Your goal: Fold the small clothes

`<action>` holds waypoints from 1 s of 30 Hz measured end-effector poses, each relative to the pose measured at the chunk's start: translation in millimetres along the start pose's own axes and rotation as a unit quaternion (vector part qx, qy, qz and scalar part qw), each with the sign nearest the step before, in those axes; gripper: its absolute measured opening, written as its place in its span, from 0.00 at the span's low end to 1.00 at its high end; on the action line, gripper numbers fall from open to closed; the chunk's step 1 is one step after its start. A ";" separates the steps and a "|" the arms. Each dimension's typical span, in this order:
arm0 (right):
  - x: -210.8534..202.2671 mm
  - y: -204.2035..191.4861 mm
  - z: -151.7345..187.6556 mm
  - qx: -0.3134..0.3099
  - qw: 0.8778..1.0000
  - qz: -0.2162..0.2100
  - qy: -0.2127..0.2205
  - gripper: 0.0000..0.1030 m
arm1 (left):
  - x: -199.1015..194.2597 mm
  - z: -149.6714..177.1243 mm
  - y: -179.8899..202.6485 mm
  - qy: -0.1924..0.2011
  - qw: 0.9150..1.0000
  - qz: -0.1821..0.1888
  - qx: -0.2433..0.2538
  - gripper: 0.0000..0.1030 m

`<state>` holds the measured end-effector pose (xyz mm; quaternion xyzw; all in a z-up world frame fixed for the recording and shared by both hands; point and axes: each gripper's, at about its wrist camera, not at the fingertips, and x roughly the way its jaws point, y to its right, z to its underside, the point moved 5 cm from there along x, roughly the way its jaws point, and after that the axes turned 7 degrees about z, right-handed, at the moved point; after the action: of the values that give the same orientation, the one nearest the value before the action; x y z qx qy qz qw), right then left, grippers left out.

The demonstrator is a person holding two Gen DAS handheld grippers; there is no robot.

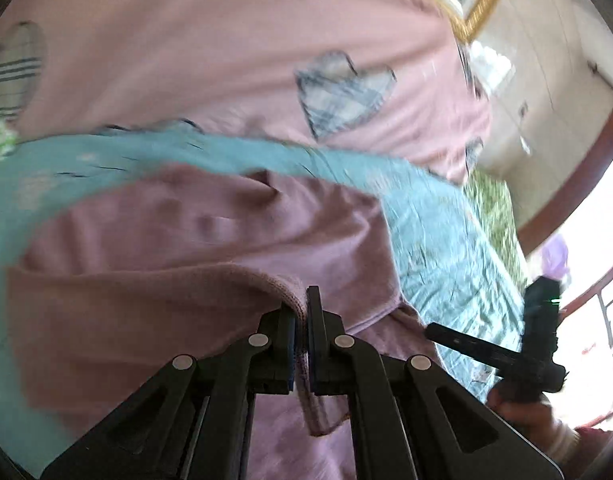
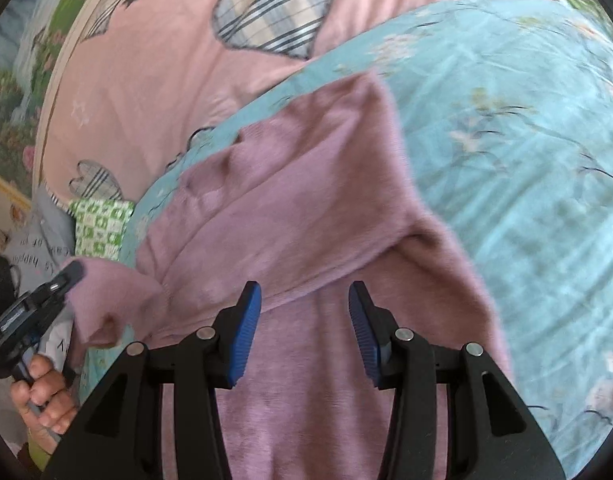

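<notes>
Fuzzy mauve knit sweater [image 2: 306, 208], ribbed hem in left claw [image 1: 302, 320].

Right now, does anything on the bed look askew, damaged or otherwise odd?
Nothing damaged or spilled. The pink sweater lies crooked and rumpled on the blue sheet, one ribbed edge lifted in the left gripper, whose jaws are shut on it. The right gripper hangs open above it.

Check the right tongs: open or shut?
Open. The right tongs show a wide gap between the blue pads, hovering over the mauve sweater with nothing between them.
</notes>
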<state>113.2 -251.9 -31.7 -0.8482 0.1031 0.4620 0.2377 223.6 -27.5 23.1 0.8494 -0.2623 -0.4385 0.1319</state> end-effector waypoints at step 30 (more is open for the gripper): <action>100.8 -41.9 -44.2 -0.163 0.986 0.025 -0.018 0.65 | -52.2 129.2 -181.8 -0.063 0.961 -0.229 -0.139 0.57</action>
<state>217.8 -233.1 -82.4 -0.8641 0.0430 0.4939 0.0870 153.5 153.0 -99.2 0.8306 -0.0053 -0.5419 0.1280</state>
